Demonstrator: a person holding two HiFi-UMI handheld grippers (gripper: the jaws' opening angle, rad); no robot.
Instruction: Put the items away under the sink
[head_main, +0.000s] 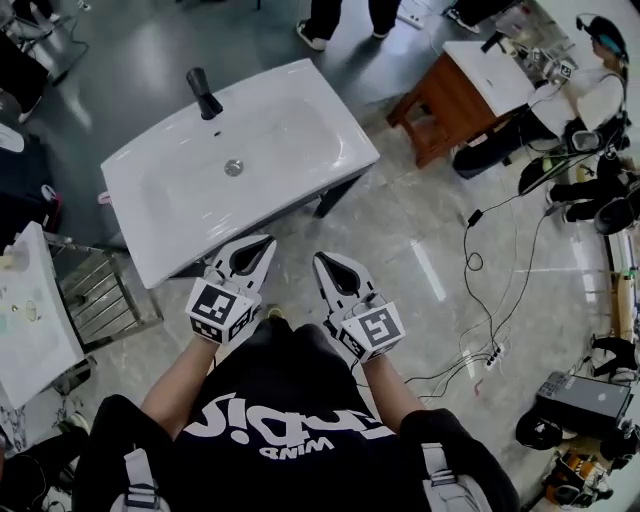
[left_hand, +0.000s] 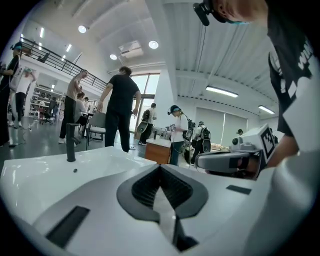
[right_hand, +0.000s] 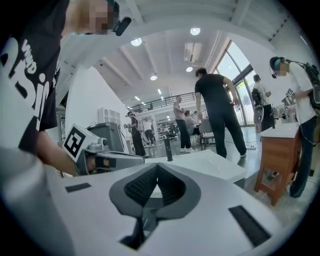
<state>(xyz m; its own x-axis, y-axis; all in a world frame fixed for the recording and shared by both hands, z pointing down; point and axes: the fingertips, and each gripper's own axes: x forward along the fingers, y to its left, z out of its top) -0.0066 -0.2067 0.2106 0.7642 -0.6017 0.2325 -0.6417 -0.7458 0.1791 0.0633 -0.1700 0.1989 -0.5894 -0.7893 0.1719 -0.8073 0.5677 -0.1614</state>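
A white sink (head_main: 290, 130) on a dark frame stands just ahead of me, with a black faucet (head_main: 204, 93) at its back and a drain (head_main: 233, 167) in the basin. My left gripper (head_main: 268, 240) is at the sink's front edge, jaws shut and empty. Beside it my right gripper (head_main: 319, 258) is also shut and empty, over the floor. In the left gripper view the left gripper (left_hand: 160, 167) points across the sink (left_hand: 45, 172) toward the faucet (left_hand: 71, 142). The right gripper (right_hand: 156, 166) faces the sink (right_hand: 210, 162). No items to put away are visible, and the space under the sink is hidden.
A wooden cabinet with a white top (head_main: 455, 90) stands to the right of the sink. At the left are a metal rack (head_main: 100, 295) and another white counter (head_main: 25, 320). Cables and a power strip (head_main: 490, 352) lie on the floor at right. People (left_hand: 120, 112) stand beyond the sink.
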